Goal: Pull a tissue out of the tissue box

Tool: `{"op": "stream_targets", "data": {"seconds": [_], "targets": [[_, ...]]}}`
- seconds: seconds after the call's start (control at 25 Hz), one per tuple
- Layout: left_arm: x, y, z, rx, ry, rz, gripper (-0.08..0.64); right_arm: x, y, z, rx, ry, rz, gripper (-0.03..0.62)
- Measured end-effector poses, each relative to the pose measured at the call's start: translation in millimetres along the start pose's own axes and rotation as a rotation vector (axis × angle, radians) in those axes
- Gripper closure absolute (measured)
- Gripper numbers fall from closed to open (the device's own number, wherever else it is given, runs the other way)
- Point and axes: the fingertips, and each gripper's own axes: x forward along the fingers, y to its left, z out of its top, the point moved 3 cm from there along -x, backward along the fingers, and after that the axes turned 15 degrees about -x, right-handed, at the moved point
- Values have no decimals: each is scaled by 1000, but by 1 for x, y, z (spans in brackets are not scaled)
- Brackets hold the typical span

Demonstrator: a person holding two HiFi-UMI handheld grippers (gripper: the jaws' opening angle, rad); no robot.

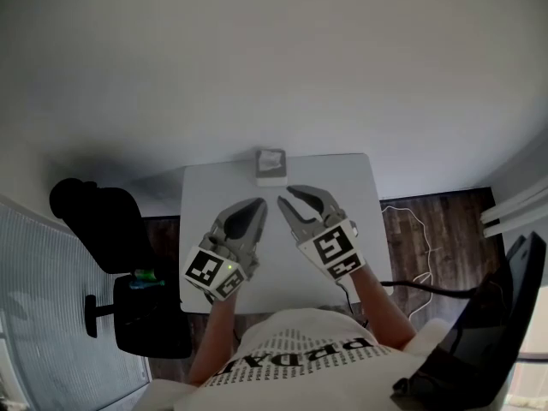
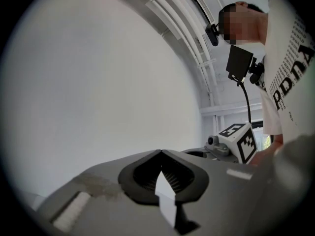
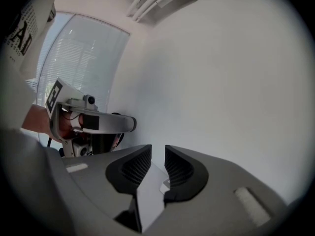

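A small white tissue box (image 1: 271,166) sits at the middle of the far edge of the white table (image 1: 342,187), with a tissue puffed up from its top. Both grippers hover over the table on the near side of the box, clear of it. My left gripper (image 1: 259,203) points toward the box with its tips together; in the left gripper view the left gripper (image 2: 160,151) is shut and empty. My right gripper (image 1: 285,197) is just right of it, its jaws slightly parted. In the right gripper view the right gripper (image 3: 158,147) shows a narrow gap with nothing in it.
A black office chair (image 1: 120,255) stands left of the table, beside window blinds (image 1: 51,315). A cable (image 1: 411,229) lies on the dark wood floor to the right, near a black device (image 1: 505,315). A plain white wall rises behind the table.
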Motion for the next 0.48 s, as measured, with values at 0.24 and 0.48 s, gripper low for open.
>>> {"op": "stream_targets", "data": {"seconds": [0.24, 0.48], "targets": [[27, -4, -8, 16, 1, 46, 569, -1, -22, -20, 17, -10, 43, 495], [41, -4, -32, 9, 21, 133, 568, 2, -30, -50, 37, -8, 102, 469]]}}
